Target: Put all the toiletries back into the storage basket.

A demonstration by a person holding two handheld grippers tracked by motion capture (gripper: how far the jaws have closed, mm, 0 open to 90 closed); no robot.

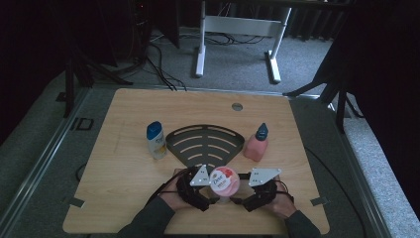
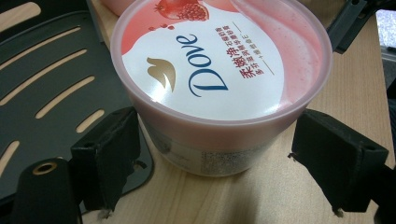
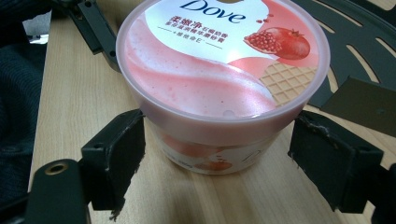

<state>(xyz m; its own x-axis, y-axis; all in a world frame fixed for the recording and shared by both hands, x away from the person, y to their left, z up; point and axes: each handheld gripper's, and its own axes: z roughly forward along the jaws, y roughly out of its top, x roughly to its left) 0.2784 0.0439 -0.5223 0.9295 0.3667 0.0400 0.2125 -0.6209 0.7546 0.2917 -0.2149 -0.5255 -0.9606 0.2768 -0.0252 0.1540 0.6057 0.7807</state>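
Wooden table (image 1: 124,168) from above: white bottle (image 1: 156,140), pink bottle (image 1: 256,144).

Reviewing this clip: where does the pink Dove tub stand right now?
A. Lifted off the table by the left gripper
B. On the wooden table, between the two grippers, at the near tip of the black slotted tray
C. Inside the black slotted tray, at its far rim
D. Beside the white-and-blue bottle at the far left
B: the Dove tub rests on the table, flanked by the left gripper and right gripper, just before the black tray.

Dim, underexposed high view; brighter, sharp gripper views with soft shadows.
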